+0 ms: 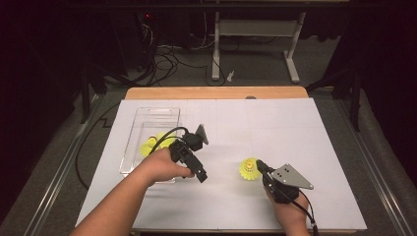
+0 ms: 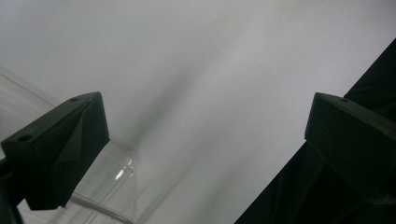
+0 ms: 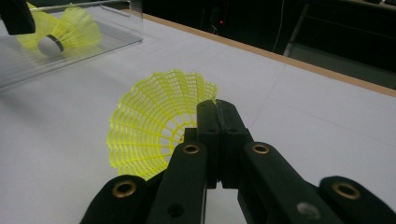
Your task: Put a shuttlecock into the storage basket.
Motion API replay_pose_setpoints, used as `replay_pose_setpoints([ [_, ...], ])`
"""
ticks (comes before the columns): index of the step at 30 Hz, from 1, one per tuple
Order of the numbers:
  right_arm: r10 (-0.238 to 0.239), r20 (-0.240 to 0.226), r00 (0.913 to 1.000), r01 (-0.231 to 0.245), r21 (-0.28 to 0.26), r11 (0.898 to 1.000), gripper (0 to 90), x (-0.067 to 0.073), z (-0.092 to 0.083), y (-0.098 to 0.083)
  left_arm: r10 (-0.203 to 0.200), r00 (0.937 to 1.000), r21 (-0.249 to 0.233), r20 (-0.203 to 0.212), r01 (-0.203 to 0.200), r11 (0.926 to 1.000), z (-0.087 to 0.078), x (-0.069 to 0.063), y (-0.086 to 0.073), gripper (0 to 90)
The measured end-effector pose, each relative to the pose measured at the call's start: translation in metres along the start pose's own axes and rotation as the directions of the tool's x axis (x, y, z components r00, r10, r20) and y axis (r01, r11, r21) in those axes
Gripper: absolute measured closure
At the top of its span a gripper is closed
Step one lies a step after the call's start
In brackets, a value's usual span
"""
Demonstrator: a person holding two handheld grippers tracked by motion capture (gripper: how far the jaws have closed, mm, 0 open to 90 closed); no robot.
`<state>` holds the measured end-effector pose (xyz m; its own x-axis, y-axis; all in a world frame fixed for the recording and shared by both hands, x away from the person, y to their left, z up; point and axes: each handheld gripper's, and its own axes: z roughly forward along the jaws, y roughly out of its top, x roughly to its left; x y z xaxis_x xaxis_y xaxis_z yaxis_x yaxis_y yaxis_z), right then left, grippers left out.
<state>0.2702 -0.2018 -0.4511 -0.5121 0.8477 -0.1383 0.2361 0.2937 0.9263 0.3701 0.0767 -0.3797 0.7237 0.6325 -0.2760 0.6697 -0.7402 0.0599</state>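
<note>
Left forearm comes in diagonally from bottom left; its hand (image 1: 164, 167) grips the left tool (image 1: 201, 176), jaws spread wide and angled down-right. Right hand (image 1: 284, 205) holds the right tool (image 1: 259, 165) pointing up-left, jaws pressed fully together.

High view: sitting above the person's side of the desk (image 1: 295, 123), looking forward and down, taking in the whole white top and the dark floor beyond.
Left tool view: riding on the left tool (image 2: 201, 154), looking steeply down between its wide-apart jaws, very near the desk, catching a corner of the clear tray (image 2: 119, 186).
Right tool view: riding on the right tool (image 3: 217, 116), looking low and nearly level across the desk toward its far wooden edge, very near the yellow shuttlecock (image 3: 154, 126).
Shared, high and right tool views: both taking in the yellow shuttlecock (image 1: 249, 168) and the clear tray (image 1: 150, 115) with another shuttlecock (image 3: 63, 30) in it.
</note>
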Motion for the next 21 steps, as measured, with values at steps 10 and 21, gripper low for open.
replay_pose_setpoints([
  [10,-0.038,-0.054,0.9978,0.037,-0.018,0.999,90.0,0.020,0.003,0.006,0.009,1.0000,0.005,0.002,-0.009,1.0000,0.001,-0.002,0.001,0.8],
  [21,-0.076,-0.112,0.9908,0.073,-0.029,0.997,90.0,0.043,0.012,0.010,0.016,0.9999,0.010,0.005,-0.016,0.9998,0.003,-0.005,0.002,0.8],
])
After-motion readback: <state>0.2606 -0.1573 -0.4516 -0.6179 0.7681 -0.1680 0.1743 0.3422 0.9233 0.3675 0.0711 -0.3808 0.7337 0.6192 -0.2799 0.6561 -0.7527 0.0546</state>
